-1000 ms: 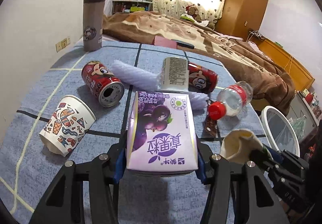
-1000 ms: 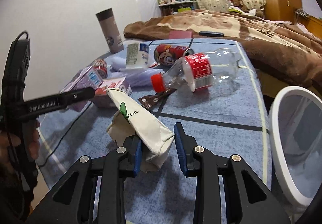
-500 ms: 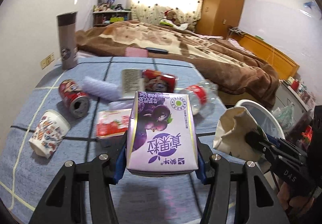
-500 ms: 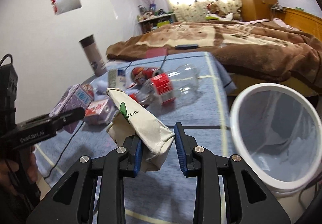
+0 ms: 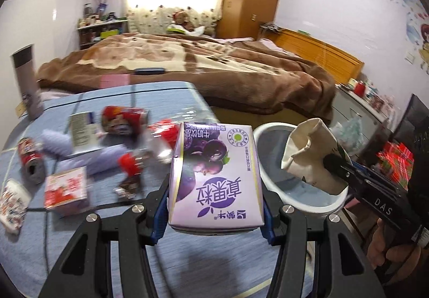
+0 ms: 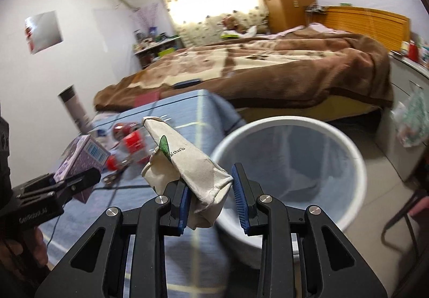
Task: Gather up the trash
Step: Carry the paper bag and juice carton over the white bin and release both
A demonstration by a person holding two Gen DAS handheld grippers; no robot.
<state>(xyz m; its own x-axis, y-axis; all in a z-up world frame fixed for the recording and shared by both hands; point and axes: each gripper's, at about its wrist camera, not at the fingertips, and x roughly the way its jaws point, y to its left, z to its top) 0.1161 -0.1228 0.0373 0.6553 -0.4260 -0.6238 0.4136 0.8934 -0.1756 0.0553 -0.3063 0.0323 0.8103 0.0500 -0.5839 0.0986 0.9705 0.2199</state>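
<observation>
The purple milk carton sits pinched between the left tool's blue pads, lifted off the blue surface. The crumpled paper cup is clamped in the right tool, beside the white bin's rim.

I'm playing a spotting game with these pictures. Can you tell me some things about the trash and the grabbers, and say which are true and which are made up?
1. The left gripper holds a purple milk carton. True.
2. The right gripper is empty. False: it holds a crumpled paper cup.
3. The white trash bin is full of cans. False: only its liner shows inside.
4. A red can lies on the blue tablecloth. True.
5. The tall grey tumbler is tipped over. False: it stands upright.
</observation>
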